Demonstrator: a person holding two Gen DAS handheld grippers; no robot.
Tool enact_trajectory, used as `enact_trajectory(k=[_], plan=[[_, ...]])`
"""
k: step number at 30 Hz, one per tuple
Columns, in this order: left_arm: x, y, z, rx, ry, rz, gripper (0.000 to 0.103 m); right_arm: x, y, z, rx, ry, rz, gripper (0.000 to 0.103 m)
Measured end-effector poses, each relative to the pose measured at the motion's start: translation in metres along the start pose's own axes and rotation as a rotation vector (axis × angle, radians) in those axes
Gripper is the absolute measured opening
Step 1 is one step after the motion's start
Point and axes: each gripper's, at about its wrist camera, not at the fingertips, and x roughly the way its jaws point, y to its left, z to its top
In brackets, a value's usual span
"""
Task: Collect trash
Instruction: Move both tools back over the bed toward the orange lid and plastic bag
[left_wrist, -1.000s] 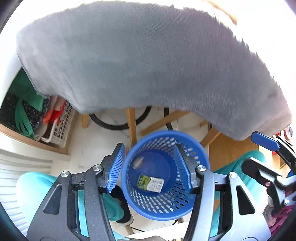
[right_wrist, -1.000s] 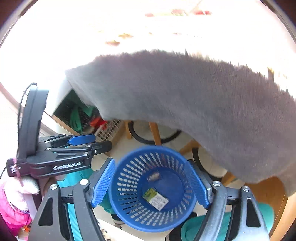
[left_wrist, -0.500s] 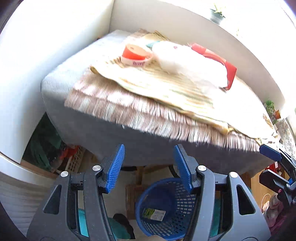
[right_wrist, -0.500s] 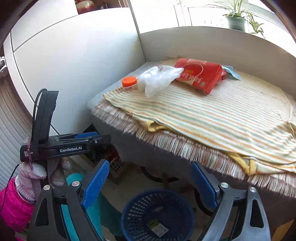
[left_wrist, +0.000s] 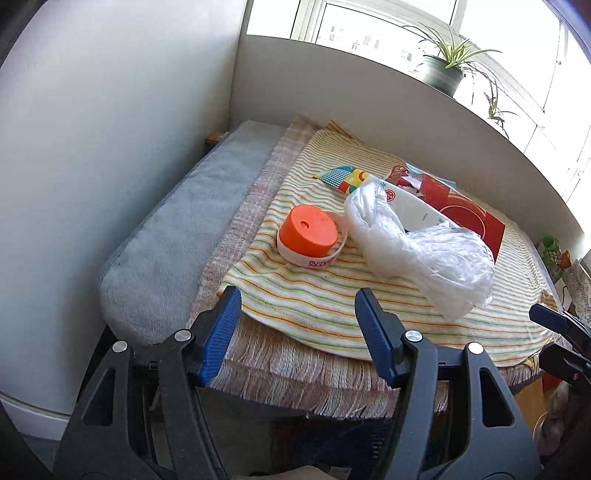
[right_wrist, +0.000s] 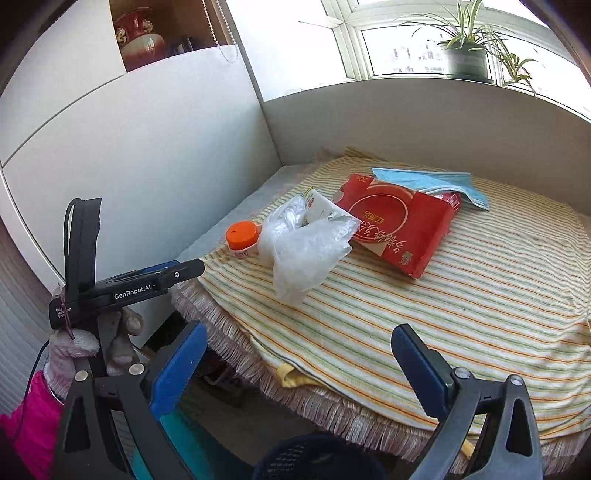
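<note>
Grippers have both risen from the basket (right_wrist: 314, 458) to the bench; left gripper (left_wrist: 295, 332) and right gripper (right_wrist: 295, 373) fingers are opening, empty. Bag (left_wrist: 417, 247), cup (left_wrist: 308, 236) and box (right_wrist: 399, 225) await collection.

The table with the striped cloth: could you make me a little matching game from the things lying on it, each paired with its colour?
Things:
1. jar lid
2. crumpled plastic bag
3. flat carton box
4. face mask

Colours:
A. light blue
B. orange
C. clear whitish
D. red

Pairs: 1-B, 2-C, 3-D, 4-A
</note>
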Motion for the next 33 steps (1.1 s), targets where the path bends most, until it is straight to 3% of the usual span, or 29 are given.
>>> enact_trajectory(k=[11, 17, 25, 33], plan=[[0.036, -0.003, 0.024, 0.01, 0.012, 0.011, 0.066, 0.05, -0.025, 0.022, 0.186, 0.047, 0.078, 0.1], [0.048, -0.013, 0.032, 0.066, 0.012, 0.01, 0.066, 0.063, -0.024, 0.03, 0.199, 0.06, 0.093, 0.096], [0.063, -0.03, 0.036, 0.167, 0.008, 0.068, 0.065, 0.077, -0.021, 0.038, 0.201, 0.072, 0.098, 0.091], [0.076, -0.031, 0.039, 0.187, 0.019, 0.092, 0.062, 0.091, -0.024, 0.042, 0.24, 0.09, 0.101, 0.086]])
